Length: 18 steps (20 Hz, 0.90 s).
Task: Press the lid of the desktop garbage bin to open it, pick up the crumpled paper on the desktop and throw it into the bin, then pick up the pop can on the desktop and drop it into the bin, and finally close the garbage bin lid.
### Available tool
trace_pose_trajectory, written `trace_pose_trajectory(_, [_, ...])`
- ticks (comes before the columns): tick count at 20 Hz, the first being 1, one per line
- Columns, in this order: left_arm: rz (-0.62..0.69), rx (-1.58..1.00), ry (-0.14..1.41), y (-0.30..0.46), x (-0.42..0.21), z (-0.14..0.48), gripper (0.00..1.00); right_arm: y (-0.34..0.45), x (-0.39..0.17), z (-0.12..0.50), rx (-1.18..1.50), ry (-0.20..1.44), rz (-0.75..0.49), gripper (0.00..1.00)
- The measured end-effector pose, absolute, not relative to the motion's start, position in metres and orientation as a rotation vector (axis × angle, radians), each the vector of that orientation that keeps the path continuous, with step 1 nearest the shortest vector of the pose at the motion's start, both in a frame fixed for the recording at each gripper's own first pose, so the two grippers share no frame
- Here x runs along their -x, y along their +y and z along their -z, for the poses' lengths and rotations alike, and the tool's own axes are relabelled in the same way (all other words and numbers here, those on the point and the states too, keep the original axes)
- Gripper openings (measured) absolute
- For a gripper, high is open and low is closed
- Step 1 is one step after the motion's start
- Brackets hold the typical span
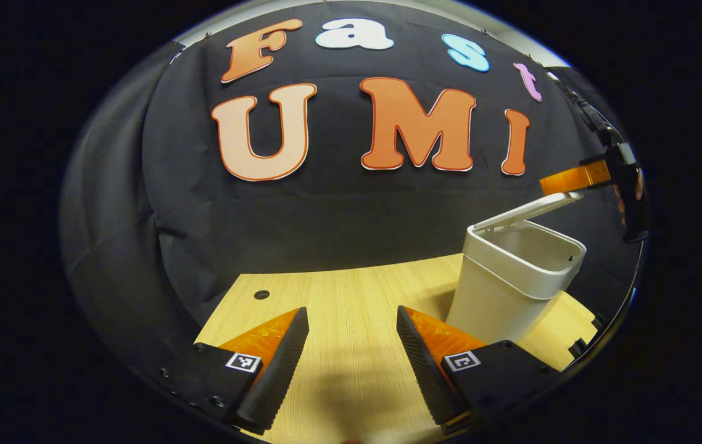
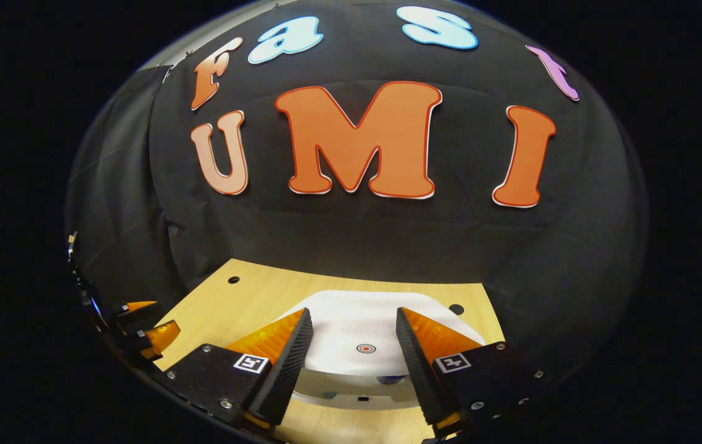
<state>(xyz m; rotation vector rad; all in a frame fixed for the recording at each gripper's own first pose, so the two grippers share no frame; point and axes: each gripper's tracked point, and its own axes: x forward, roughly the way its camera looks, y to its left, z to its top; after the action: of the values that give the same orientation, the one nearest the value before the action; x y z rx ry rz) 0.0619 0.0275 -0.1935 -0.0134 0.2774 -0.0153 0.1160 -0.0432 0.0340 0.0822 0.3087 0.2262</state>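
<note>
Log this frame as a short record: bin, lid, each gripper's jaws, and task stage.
bin: white garbage bin upright on the wooden desktop
lid: lid raised partway, interior open
left gripper: left gripper over bare desktop, jaws apart, holding nothing
right gripper: right gripper above the lid, jaws apart, holding nothing
task stage: probably closing the lid; bin contents hidden

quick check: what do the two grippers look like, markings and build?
Both alike: the left gripper and right gripper each have two wedge-shaped fingers with ribbed inner faces, seated in black screwed-down blocks. Each block bears a small square black-and-white tag. No sleeves or cables visible near the fingers.
</note>
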Motion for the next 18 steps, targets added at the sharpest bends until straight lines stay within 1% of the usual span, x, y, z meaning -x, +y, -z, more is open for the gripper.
trace_pose_trajectory(1, [0.015, 0.011, 0.281, 0.028, -0.061, 0.194, 0.94, -0.044, -0.113, -0.026, -0.081, 0.318, -0.221, 0.83])
trace_pose_trajectory(4, [0.022, 0.014, 0.291, 0.027, -0.058, 0.197, 0.92, -0.044, -0.104, -0.003, -0.060, 0.333, -0.208, 0.83])
trace_pose_trajectory(6, [0.026, 0.017, 0.294, 0.024, -0.054, 0.200, 0.92, -0.046, -0.099, 0.010, -0.055, 0.344, -0.196, 0.83])
trace_pose_trajectory(7, [0.030, 0.018, 0.294, 0.022, -0.055, 0.201, 0.94, -0.047, -0.097, 0.015, -0.062, 0.351, -0.194, 0.83])
trace_pose_trajectory(8, [0.032, 0.020, 0.297, 0.019, -0.056, 0.200, 0.90, -0.047, -0.093, 0.022, -0.074, 0.364, -0.191, 0.83])
trace_pose_trajectory(10, [0.041, 0.024, 0.301, 0.013, -0.055, 0.201, 0.92, -0.050, -0.089, 0.036, -0.072, 0.392, -0.182, 0.82])
trace_pose_trajectory(11, [0.045, 0.023, 0.304, 0.010, -0.054, 0.203, 0.90, -0.049, -0.089, 0.033, -0.081, 0.363, -0.177, 0.80])
trace_pose_trajectory(13, [0.046, 0.017, 0.311, 0.007, -0.052, 0.203, 0.94, -0.052, -0.083, 0.033, -0.077, 0.369, -0.179, 0.78])
trace_pose_trajectory(15, [0.050, 0.018, 0.318, 0.001, -0.050, 0.206, 0.92, -0.051, -0.081, 0.036, -0.088, 0.372, -0.171, 0.76])
trace_pose_trajectory(17, [0.053, 0.019, 0.320, -0.003, -0.047, 0.206, 0.91, -0.048, -0.078, 0.036, -0.085, 0.370, -0.174, 0.71])
trace_pose_trajectory(18, [0.053, 0.021, 0.323, -0.005, -0.046, 0.206, 0.92, -0.047, -0.075, 0.038, -0.080, 0.379, -0.179, 0.68])
